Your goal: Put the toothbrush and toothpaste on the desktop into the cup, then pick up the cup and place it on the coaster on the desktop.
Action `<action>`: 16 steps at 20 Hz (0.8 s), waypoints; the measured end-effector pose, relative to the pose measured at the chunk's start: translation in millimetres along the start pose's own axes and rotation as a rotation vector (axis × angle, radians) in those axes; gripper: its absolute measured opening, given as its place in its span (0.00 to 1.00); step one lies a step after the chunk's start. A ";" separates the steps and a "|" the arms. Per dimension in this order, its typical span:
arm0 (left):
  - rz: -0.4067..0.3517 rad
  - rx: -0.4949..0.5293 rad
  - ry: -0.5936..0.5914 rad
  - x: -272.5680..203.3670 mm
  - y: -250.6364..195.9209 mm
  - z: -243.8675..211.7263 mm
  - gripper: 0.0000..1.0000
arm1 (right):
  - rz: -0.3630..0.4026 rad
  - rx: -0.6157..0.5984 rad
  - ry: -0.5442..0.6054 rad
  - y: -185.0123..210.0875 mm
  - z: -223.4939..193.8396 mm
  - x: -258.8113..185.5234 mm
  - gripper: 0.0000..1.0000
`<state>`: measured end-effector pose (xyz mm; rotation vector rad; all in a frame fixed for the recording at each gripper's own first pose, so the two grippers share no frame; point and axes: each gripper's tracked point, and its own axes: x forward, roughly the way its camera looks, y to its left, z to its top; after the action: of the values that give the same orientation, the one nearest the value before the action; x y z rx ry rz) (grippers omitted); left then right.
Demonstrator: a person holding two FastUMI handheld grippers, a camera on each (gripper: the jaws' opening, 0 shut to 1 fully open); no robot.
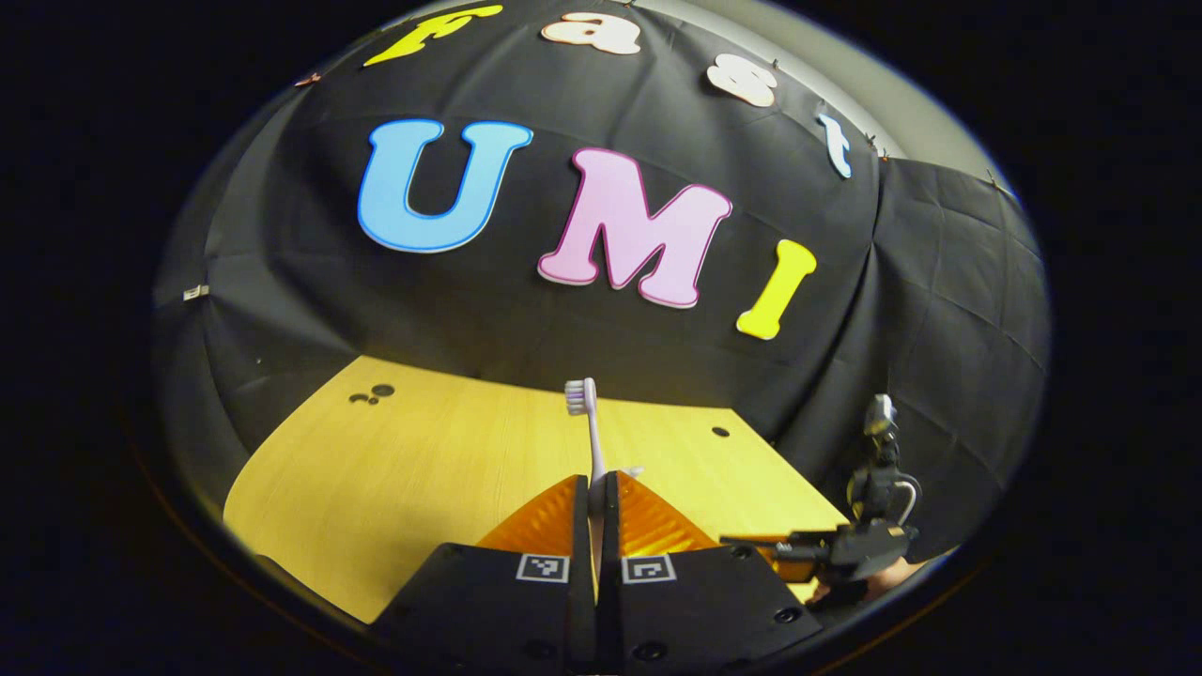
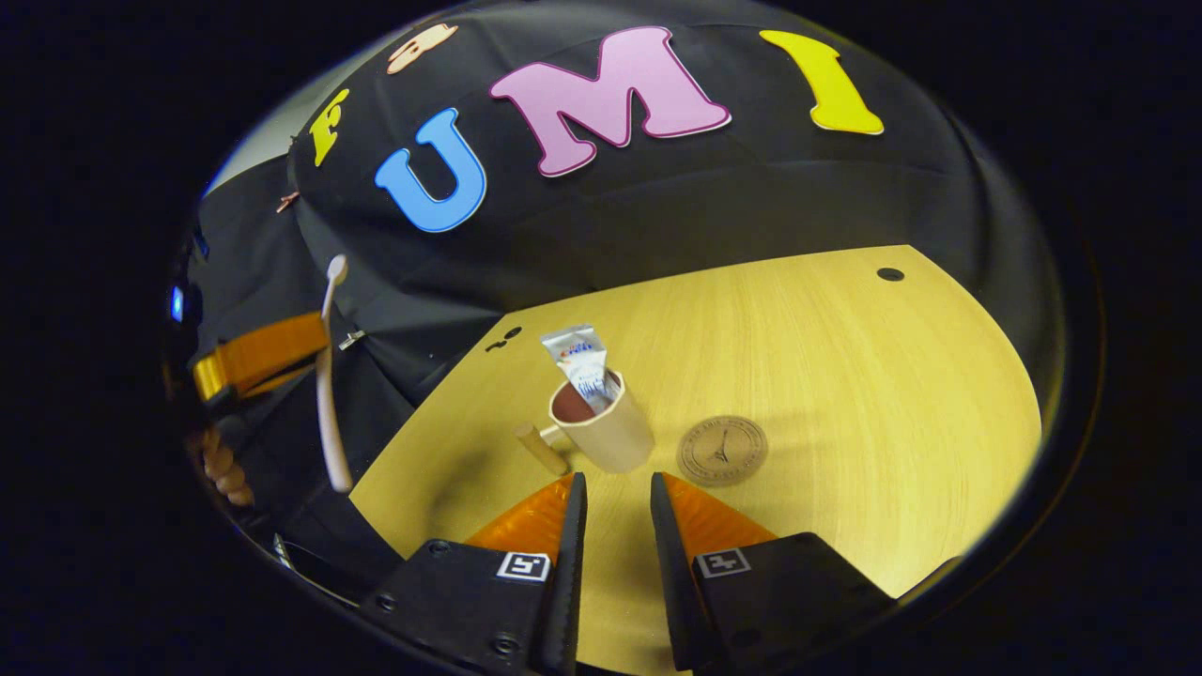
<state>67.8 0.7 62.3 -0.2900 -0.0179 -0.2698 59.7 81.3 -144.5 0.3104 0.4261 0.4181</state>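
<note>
The left gripper (image 1: 593,493) is clamped on the toothbrush (image 1: 592,432), bristles up, lifted off the table (image 1: 394,469). The right gripper (image 2: 612,493) hangs parted and empty, just short of the cup (image 2: 606,434) mid-table. The toothpaste (image 2: 582,361) already stands inside. Best to lower the brush handle-first beside that tube. The coaster (image 2: 721,450) lies just beside the cup; a small wooden peg (image 2: 542,448) rests against its other side.
</note>
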 end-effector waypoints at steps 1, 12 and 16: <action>-0.009 0.001 -0.020 9.2 -2.5 7.4 0.06 | -0.018 0.015 0.002 -6.9 -4.1 -10.3 0.41; 0.057 -0.041 -0.146 114.0 15.8 16.6 0.06 | -0.237 0.129 0.022 -91.4 -39.1 -100.5 0.41; 0.099 -0.014 -0.131 146.3 28.1 -9.3 0.06 | -0.286 0.145 0.020 -112.1 -45.3 -117.5 0.41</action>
<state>216.1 -14.1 53.7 -0.3215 -0.1309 -0.1524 -22.1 -60.0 -186.5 0.3803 0.5136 0.1107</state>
